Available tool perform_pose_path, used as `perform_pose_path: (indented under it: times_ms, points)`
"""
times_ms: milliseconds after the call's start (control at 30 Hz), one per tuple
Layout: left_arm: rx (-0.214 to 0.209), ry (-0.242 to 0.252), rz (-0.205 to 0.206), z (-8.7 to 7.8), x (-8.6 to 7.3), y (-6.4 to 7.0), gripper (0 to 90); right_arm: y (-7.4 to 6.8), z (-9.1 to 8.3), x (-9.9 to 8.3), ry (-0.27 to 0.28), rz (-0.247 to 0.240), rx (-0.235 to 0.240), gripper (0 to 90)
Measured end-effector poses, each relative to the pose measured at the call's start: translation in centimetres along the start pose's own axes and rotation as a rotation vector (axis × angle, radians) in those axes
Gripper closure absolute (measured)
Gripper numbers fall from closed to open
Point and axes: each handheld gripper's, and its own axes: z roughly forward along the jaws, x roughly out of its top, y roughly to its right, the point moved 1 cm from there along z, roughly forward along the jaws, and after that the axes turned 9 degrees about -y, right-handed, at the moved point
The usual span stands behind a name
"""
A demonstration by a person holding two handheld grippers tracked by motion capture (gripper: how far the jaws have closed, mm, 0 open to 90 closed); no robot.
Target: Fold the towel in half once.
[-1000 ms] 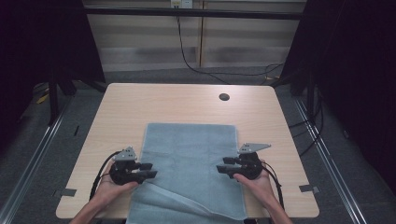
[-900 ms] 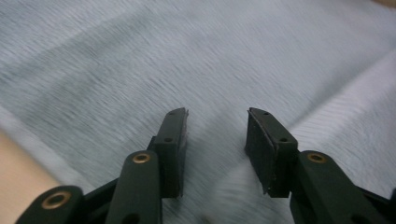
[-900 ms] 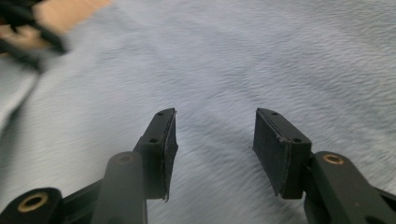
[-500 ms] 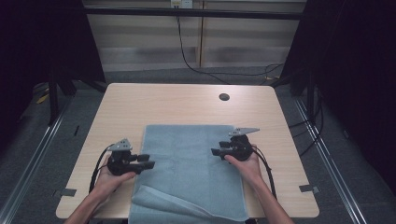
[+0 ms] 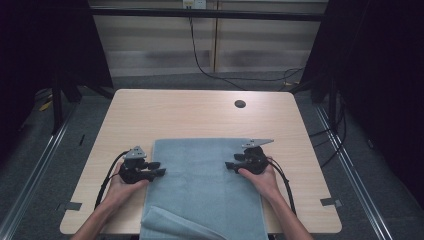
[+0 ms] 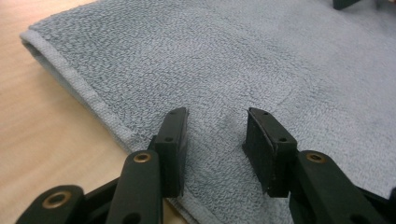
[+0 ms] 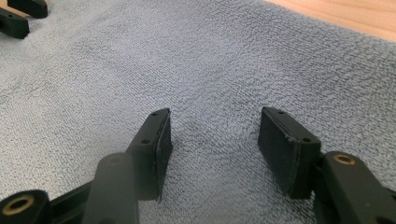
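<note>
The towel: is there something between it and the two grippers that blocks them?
Nothing visible blocks them. The left gripper and the right gripper are both open directly over the grey towel, with bare cloth between their jaws. A corner near the table edge is folded over.

Your towel (image 5: pixel 205 185) is plain grey-blue terry, your grippers' jaws are black, and the table (image 5: pixel 190 112) is pale wood-grain.

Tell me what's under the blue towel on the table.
The towel lies flat on the wooden table; its near left corner is folded over onto itself. Whatever lies beneath is covered, though no bulges show.
</note>
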Motion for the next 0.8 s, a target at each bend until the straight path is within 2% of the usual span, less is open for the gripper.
perform_pose_path:
  times_ms: [67,133,300,400,467,533,633,667,700,733,800]
  points:
    - [-0.022,0.009,-0.005,-0.3,-0.5,0.3,59.0,-0.2,-0.3,-0.3,-0.010,-0.002,0.009,46.4]
    - [-0.019,0.010,0.010,-0.5,-0.9,0.6,59.5,-0.5,-0.6,-0.8,-0.009,-0.012,0.015,46.8]
    - [-0.026,0.020,0.001,-0.6,-1.5,1.4,59.4,-0.5,-1.2,-1.8,0.009,-0.016,0.035,50.7]
    - [-0.007,0.014,0.013,-0.7,-1.7,2.3,59.3,-0.9,-1.4,-2.1,0.001,-0.035,0.025,50.7]
    - [-0.025,0.017,0.014,-1.0,-2.2,2.7,59.2,-1.2,-1.7,-2.5,0.002,-0.032,0.034,50.7]
    - [-0.038,0.013,0.009,-1.3,-2.6,3.2,59.2,-1.5,-2.1,-3.0,-0.001,-0.027,0.049,50.7]
    - [-0.040,0.006,0.034,-1.6,-3.1,4.1,59.1,-2.4,-2.7,-3.8,-0.009,-0.044,0.047,50.7]
    - [-0.044,0.001,0.033,-1.7,-3.2,4.3,59.0,-2.6,-2.8,-4.1,-0.009,-0.052,0.045,50.7]
    - [-0.056,0.000,0.014,-1.7,-3.4,4.5,58.4,-2.8,-3.0,-4.3,-0.011,-0.055,0.043,50.7]
    - [-0.057,-0.003,0.019,-1.8,-3.4,4.7,57.8,-3.1,-3.1,-4.6,-0.011,-0.053,0.042,50.6]
    - [-0.064,-0.014,0.022,-1.9,-3.5,5.0,57.8,-3.6,-3.4,-5.0,-0.019,-0.085,0.034,50.5]
